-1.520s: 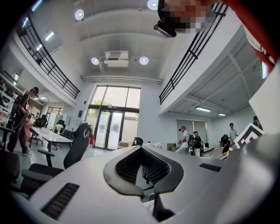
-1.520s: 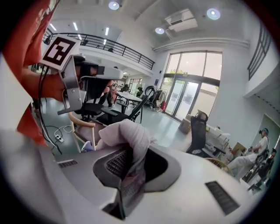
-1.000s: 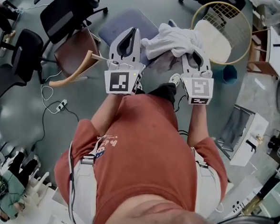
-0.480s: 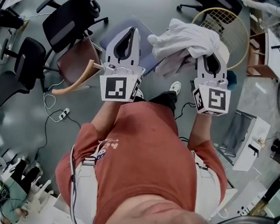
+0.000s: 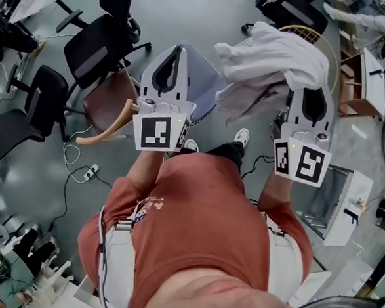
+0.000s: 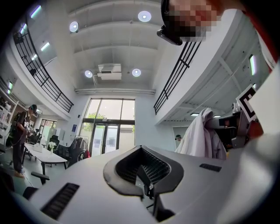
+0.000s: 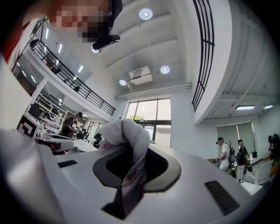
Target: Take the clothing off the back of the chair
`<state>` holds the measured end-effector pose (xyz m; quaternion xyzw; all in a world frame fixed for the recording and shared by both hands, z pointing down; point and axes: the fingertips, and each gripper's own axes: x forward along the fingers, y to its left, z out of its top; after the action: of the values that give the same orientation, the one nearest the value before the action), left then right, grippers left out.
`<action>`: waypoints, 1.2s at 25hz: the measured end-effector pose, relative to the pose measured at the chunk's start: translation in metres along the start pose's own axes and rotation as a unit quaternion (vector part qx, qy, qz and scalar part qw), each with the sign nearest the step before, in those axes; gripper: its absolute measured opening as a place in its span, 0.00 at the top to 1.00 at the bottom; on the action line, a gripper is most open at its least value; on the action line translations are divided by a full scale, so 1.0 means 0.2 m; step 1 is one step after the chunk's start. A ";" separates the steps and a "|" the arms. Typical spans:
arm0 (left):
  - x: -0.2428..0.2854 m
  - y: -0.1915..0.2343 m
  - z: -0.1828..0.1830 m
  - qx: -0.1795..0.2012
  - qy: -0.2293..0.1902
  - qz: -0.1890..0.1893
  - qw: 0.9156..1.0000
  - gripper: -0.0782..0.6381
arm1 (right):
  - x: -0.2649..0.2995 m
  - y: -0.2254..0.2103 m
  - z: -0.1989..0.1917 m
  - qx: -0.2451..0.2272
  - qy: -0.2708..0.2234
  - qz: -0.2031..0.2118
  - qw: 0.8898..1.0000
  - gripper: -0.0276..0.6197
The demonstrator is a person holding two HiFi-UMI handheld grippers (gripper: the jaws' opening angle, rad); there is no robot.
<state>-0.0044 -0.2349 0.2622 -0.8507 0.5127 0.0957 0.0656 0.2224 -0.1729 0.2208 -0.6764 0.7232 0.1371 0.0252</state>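
White clothing [image 5: 271, 57] hangs bunched over the jaws of my right gripper [image 5: 313, 99], lifted clear above the grey-blue chair [image 5: 201, 75] below it. In the right gripper view the cloth [image 7: 127, 131] is pinched between the shut jaws of that gripper [image 7: 131, 151] and trails down through them. My left gripper [image 5: 175, 50] is held up beside it on the left, over the chair, shut with nothing in it. The left gripper view shows its jaws [image 6: 141, 149] closed, with the hanging clothing [image 6: 199, 135] off to its right.
Two black office chairs [image 5: 94, 51] [image 5: 32, 99] and a brown chair with a wooden arm [image 5: 108, 97] stand on the left. A round wire basket [image 5: 331, 44] lies at the upper right, a white cabinet [image 5: 337, 196] at the right, and a power strip with cable [image 5: 89, 171] on the floor.
Both grippers have risen. The right one has carried the white clothing up and to the right, away from the chair.
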 end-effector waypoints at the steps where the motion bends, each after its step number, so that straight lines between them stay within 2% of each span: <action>1: 0.01 0.00 0.02 -0.004 -0.004 -0.001 1.000 0.87 | 0.00 -0.01 0.03 0.000 -0.010 -0.006 1.000 0.84; 4: 0.01 0.00 0.07 -0.013 -0.007 -0.006 1.000 0.87 | -0.01 -0.03 0.10 0.002 -0.031 -0.023 0.999 0.84; 11: 0.01 0.04 0.17 0.016 -0.021 0.001 1.000 0.87 | 0.00 -0.06 0.12 0.000 -0.040 -0.056 0.998 0.84; 23: 0.00 0.06 0.20 0.021 -0.023 0.010 0.999 0.87 | 0.02 -0.04 0.07 -0.015 -0.025 -0.061 0.998 0.84; 28: 0.01 0.05 0.19 0.035 -0.012 0.000 0.999 0.87 | 0.04 -0.02 0.04 -0.020 -0.015 -0.057 0.998 0.84; 30: 0.01 0.07 0.18 0.026 -0.009 0.006 1.000 0.87 | 0.05 -0.02 0.04 -0.019 -0.014 -0.056 0.998 0.84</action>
<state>-0.0186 -0.2349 0.2260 -0.8448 0.5195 0.0901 0.0914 0.2242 -0.1801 0.2103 -0.7144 0.6808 0.1587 0.0296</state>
